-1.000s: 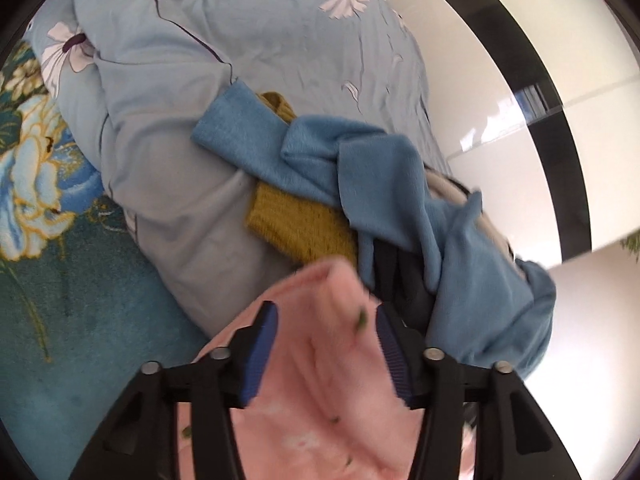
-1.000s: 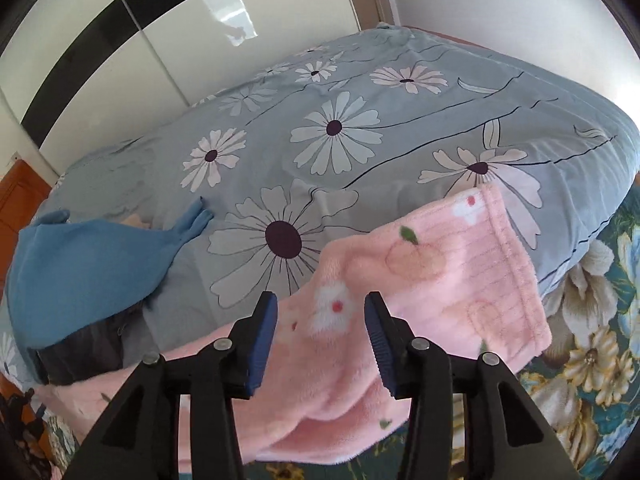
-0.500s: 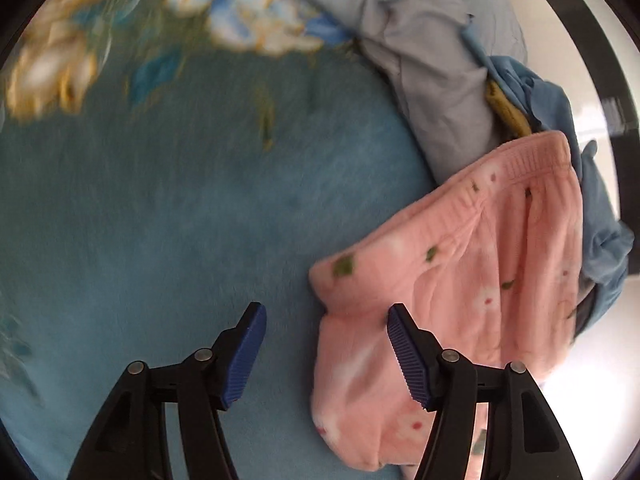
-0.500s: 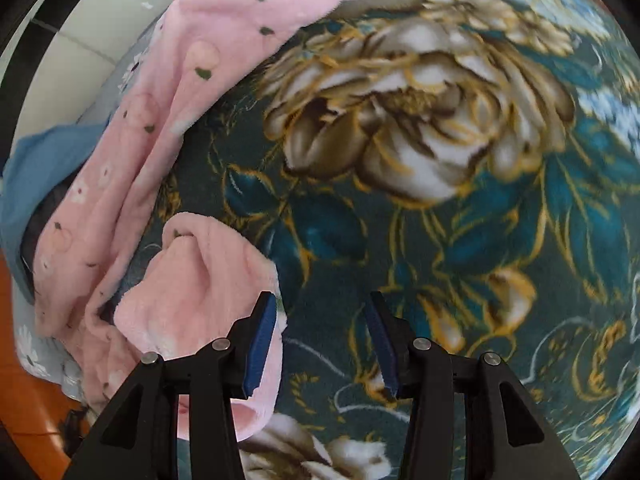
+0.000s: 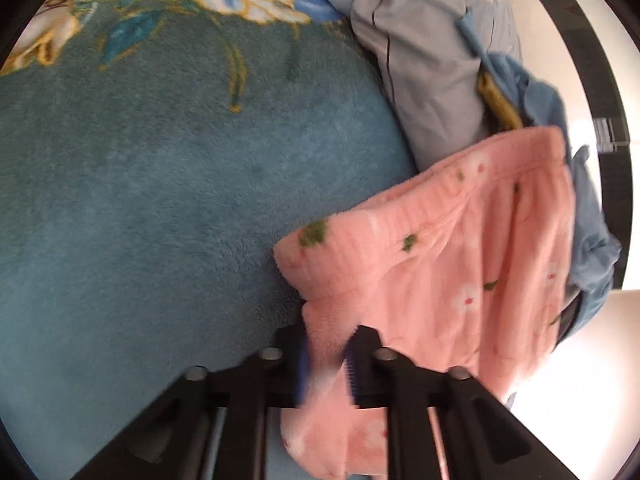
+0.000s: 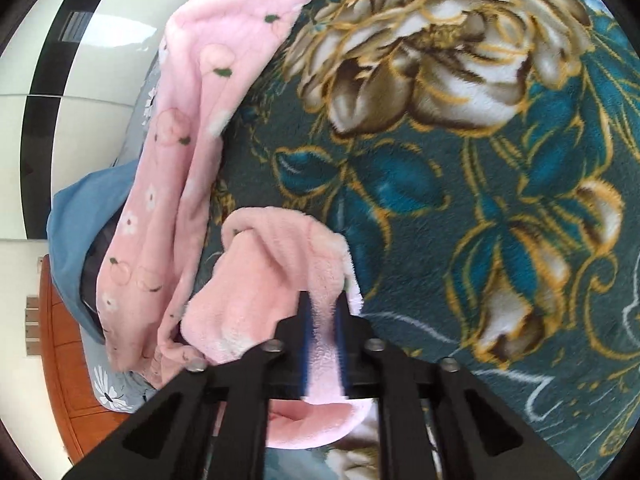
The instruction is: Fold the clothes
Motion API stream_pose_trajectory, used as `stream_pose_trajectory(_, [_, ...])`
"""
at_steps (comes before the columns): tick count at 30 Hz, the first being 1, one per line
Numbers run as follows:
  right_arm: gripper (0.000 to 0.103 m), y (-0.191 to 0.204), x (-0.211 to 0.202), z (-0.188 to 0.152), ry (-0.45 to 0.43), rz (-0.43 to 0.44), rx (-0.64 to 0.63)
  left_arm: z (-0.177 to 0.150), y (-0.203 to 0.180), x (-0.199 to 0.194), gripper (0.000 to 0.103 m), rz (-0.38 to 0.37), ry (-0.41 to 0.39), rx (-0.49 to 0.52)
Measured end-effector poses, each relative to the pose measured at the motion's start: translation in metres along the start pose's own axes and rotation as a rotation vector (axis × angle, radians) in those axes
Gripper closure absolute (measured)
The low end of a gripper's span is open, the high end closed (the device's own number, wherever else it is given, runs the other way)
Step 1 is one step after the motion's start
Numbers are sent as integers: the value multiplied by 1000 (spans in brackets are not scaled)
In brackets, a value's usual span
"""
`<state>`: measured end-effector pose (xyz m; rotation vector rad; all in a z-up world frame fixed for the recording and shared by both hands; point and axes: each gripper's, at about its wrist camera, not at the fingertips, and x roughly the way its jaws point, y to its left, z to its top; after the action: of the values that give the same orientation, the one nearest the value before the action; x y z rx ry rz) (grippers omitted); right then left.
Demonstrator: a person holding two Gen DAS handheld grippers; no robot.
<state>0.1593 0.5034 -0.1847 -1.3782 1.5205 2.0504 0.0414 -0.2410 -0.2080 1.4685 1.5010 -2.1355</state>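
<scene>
Left gripper [image 5: 326,360]: clamped tight on a fluffy bit of the pink pants [image 5: 460,264].
Right gripper [image 6: 324,340]: pinched tight on another soft pink edge of the pants.
Why held: two edges are likely gripped so the pants can be spread flat for folding.
Where: the pants are laid on the blue flower blanket [image 5: 140,220], partly draped over a grey quilt [image 5: 424,80].
Feel: thick, fuzzy, floppy cloth with little flowers.
Nearby: blue clothes [image 5: 588,240] are bunched beside the pants.
</scene>
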Motion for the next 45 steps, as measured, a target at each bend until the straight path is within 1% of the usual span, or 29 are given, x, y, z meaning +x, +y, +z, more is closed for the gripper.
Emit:
stream_pose_trajectory(1, [96,5,-7,0,-19,23,-4,-1,-2,-8,95,-20,-19,-6])
stream_pose_trajectory(3, [97,13,-25,0,-69,69,-13,-3,-10,-27,96,-45,-61,14])
stream_pose_trajectory(6, [98,19,-75,5,-185,119,-20,-3,-23,-61,96,-99,-113,46])
stream_pose_trajectory(7, [98,19,-95,7,-226,133,-24,-4,-29,-80,96,-131,-138,64])
stream_pose_trajectory(9, [98,22,-134,11,-305,142,-44,6,-40,-103,96,-167,-172,95])
stream_pose_trajectory(10, [98,24,-153,14,-344,145,-55,8,-47,-109,96,-166,-176,113])
stream_pose_trajectory(12, [98,33,-178,24,-409,114,-96,11,-61,-120,96,-162,-182,148])
stream_pose_trajectory(13, [98,38,-189,29,-439,98,-116,11,-61,-121,96,-152,-177,160])
stream_pose_trajectory(15, [98,56,-191,48,-447,57,-159,5,-52,-124,96,-118,-172,167])
stream_pose_trajectory(17, [98,76,-172,64,-409,3,-207,-3,-33,-118,96,-95,-144,112])
stream_pose_trajectory(20, [97,101,-111,83,-298,-76,-271,-5,-18,-95,96,-64,-104,36])
stream_pose_trajectory(22, [97,112,-61,81,-221,-128,-298,-8,-12,-86,96,-45,-90,1])
stream_pose_trajectory(24, [97,111,-17,82,-157,-180,-329,-11,-7,-79,96,-33,-83,-26])
stream_pose_trajectory(26, [97,110,14,81,-94,-200,-337,-12,-5,-77,96,-23,-84,-40])
stream_pose_trajectory(27, [94,109,23,81,-74,-194,-341,-11,-5,-76,96,-20,-83,-39])
stream_pose_trajectory(29, [93,109,23,77,-59,-180,-370,-10,-6,-75,96,-13,-82,-37])
stream_pose_trajectory(30, [88,108,22,75,-52,-172,-384,-9,-6,-74,96,-9,-82,-36])
stream_pose_trajectory(31, [80,107,14,74,-61,-156,-402,-10,-7,-74,96,-6,-82,-32])
stream_pose_trajectory(32, [63,105,0,73,-81,-136,-413,-10,-8,-74,96,-3,-83,-27])
stream_pose_trajectory(33, [55,99,-17,73,-111,-114,-414,-10,-8,-73,95,0,-83,-23])
stream_pose_trajectory(34, [55,92,-34,72,-141,-92,-415,-10,-9,-73,95,3,-83,-18])
stream_pose_trajectory(35, [55,82,-51,73,-178,-91,-404,-10,-10,-73,95,6,-84,-13])
stream_pose_trajectory(38, [55,27,-86,76,-264,-180,-286,-12,-8,-69,95,12,-85,-22])
stream_pose_trajectory(40, [55,-19,-91,83,-256,-183,-125,-13,-7,-66,95,14,-85,-30])
stream_pose_trajectory(42, [55,-50,-86,81,-237,-121,-6,-15,-6,-65,95,17,-83,-42])
stream_pose_trajectory(43, [55,-58,-81,79,-233,-92,20,-16,-6,-65,95,18,-82,-48])
stream_pose_trajectory(45, [55,-58,-66,79,-213,-68,35,-17,-7,-65,95,20,-83,-52])
